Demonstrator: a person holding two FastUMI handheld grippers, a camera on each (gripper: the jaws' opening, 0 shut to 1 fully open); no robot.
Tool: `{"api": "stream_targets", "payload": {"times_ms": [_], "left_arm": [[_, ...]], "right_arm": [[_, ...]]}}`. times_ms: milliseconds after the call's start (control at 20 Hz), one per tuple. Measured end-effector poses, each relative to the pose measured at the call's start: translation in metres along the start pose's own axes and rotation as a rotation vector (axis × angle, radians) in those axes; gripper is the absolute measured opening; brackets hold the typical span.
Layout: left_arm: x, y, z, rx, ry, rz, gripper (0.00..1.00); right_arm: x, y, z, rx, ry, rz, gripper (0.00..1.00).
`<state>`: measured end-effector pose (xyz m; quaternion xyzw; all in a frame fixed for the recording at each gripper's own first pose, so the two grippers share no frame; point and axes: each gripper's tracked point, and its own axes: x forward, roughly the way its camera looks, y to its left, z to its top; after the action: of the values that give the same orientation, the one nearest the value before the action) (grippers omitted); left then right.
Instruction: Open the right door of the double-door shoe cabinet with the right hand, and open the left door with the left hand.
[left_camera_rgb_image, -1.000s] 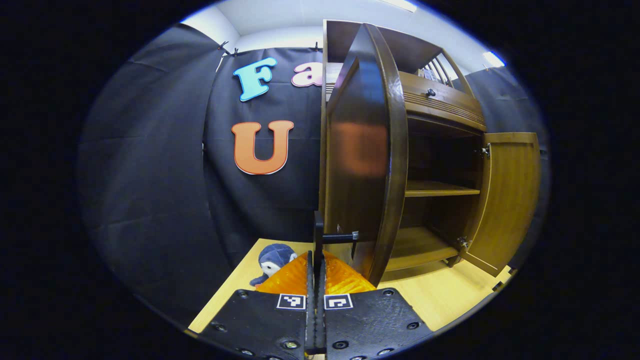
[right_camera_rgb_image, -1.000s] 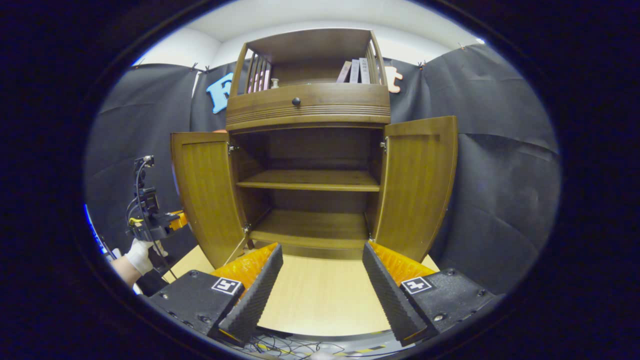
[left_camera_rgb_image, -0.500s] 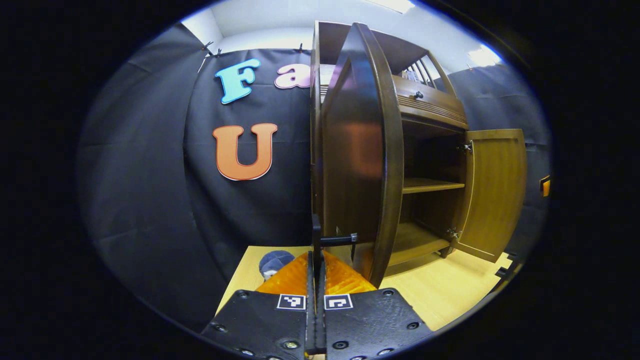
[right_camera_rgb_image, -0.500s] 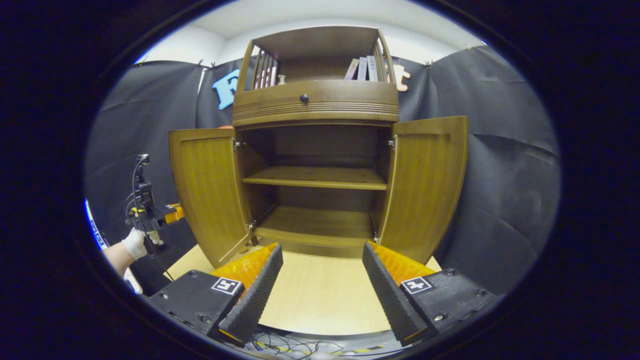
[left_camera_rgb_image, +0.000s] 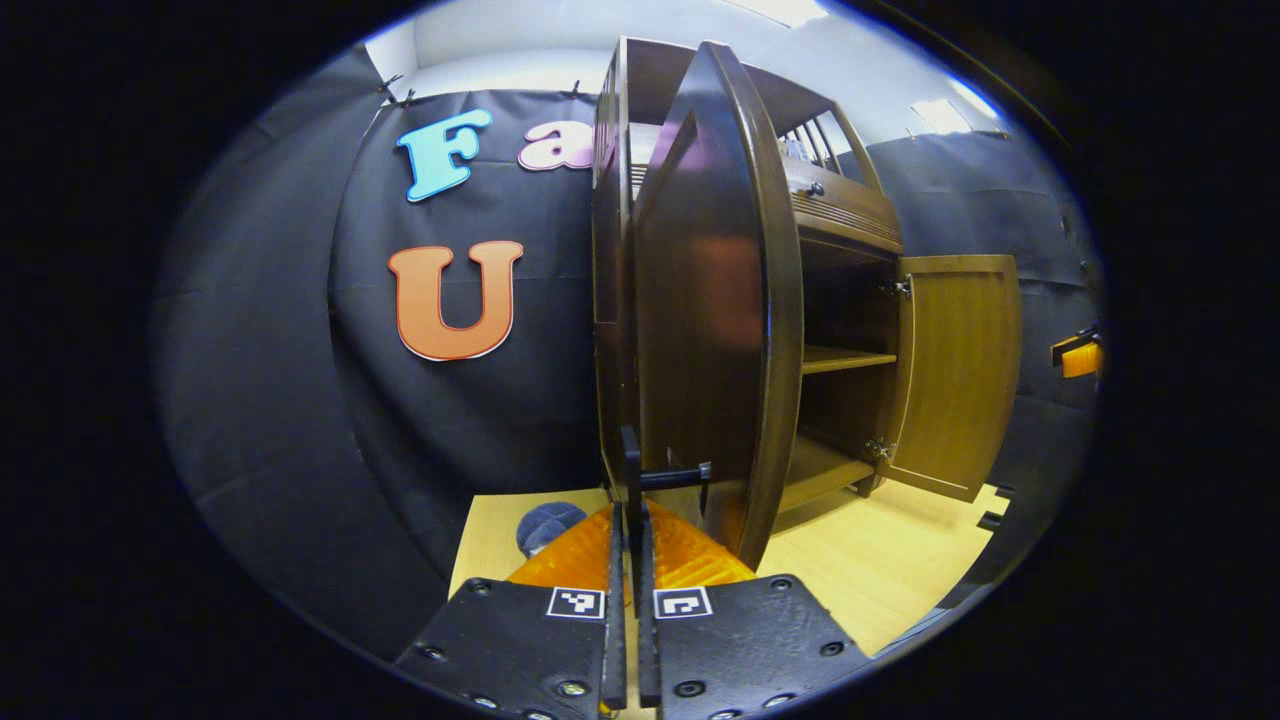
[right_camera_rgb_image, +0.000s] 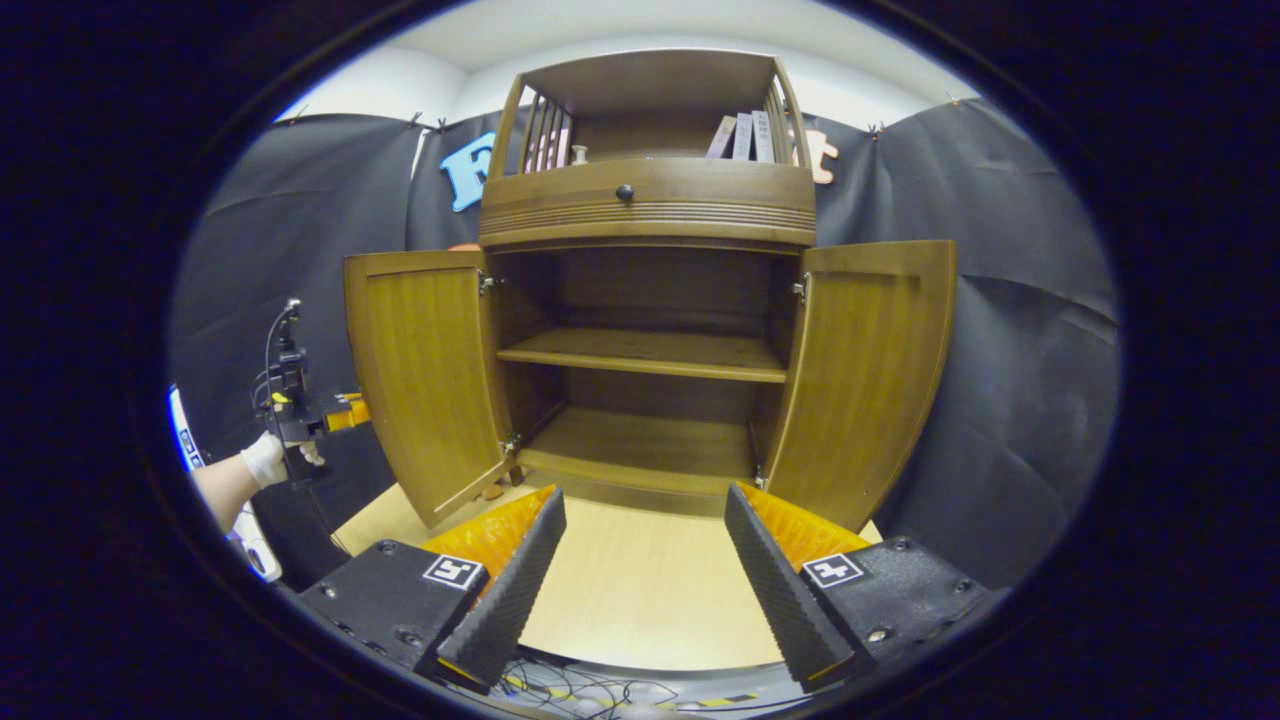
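The brown shoe cabinet stands on the table with both doors swung out. In the right gripper view the left door and right door flank two bare shelves. My right gripper hangs open in front of the cabinet, touching nothing. In the left gripper view the left door is seen edge-on, and my left gripper is shut on its thin dark handle. The right door stands open farther back. A gloved hand holds the left gripper beside the left door.
A blue plush toy lies on the light wooden table left of the cabinet. A drawer with a dark knob sits above the doors, and books stand on top. Cables trail at the table's near edge.
The left door has swung a little farther out with my left gripper on its handle. The right gripper stays open and has drifted slightly; the right door has not moved.
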<state>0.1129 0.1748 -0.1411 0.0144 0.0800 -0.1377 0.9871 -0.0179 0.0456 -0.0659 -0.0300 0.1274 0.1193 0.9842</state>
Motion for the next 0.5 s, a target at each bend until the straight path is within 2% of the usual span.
{"api": "stream_targets", "payload": {"times_ms": [50,100,150,200,450,500], "left_arm": [[-0.004,0.000,0.001,-0.005,-0.001,0.002,0.10],[-0.008,-0.001,-0.003,-0.015,0.010,0.004,0.09],[-0.014,0.000,-0.005,-0.018,0.022,0.013,0.24],[-0.021,0.002,-0.004,-0.018,0.020,0.029,0.27],[-0.059,0.013,0.012,-0.052,0.017,0.211,0.95],[-0.064,0.010,0.019,-0.050,0.018,0.248,0.95]], "right_arm": [[0.002,-0.001,0.000,-0.005,-0.001,-0.003,1.00],[0.002,-0.004,0.001,-0.016,-0.004,-0.010,1.00],[0.003,-0.005,0.002,-0.018,-0.008,-0.010,1.00],[0.004,-0.005,0.004,-0.015,-0.014,-0.008,1.00],[0.008,-0.013,0.018,-0.010,-0.055,-0.011,1.00],[0.009,-0.015,0.020,-0.011,-0.062,-0.012,1.00]]}}
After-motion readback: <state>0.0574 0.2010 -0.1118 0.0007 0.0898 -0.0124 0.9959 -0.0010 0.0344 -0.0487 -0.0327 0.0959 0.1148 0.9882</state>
